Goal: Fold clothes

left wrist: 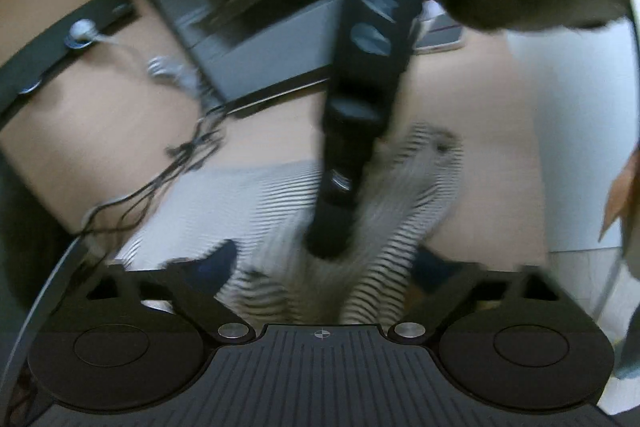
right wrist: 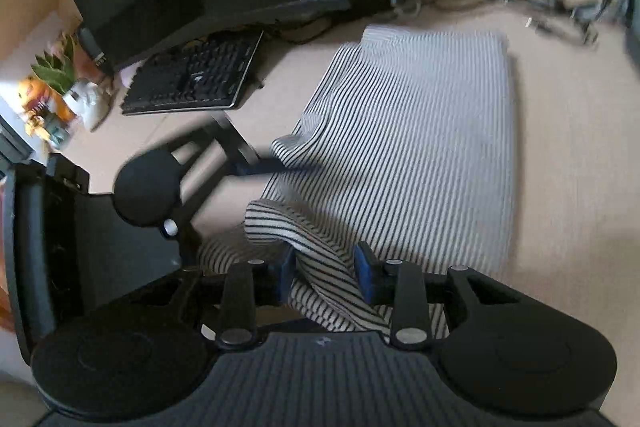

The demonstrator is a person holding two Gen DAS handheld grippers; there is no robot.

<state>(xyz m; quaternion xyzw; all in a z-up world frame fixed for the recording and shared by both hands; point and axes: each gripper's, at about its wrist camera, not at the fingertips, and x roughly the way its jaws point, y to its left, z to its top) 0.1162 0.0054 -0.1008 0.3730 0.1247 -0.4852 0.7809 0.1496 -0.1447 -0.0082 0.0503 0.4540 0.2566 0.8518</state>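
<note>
Mid-fold on the striped garment (right wrist: 420, 131), spread across the worktop (right wrist: 560, 155) below the keyboard (right wrist: 192, 79). Right gripper (right wrist: 326, 275) holding a raised near edge of cloth between its 2 blue pads. Left gripper (right wrist: 276, 163) pinching the left edge. Next, probably: carrying both held edges over the flat part, level and together.

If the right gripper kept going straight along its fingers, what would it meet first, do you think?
Most likely more of the striped shirt. The right gripper already has a fold between its fingers, and the shirt lies spread directly ahead on the table; depth is unclear.
</note>
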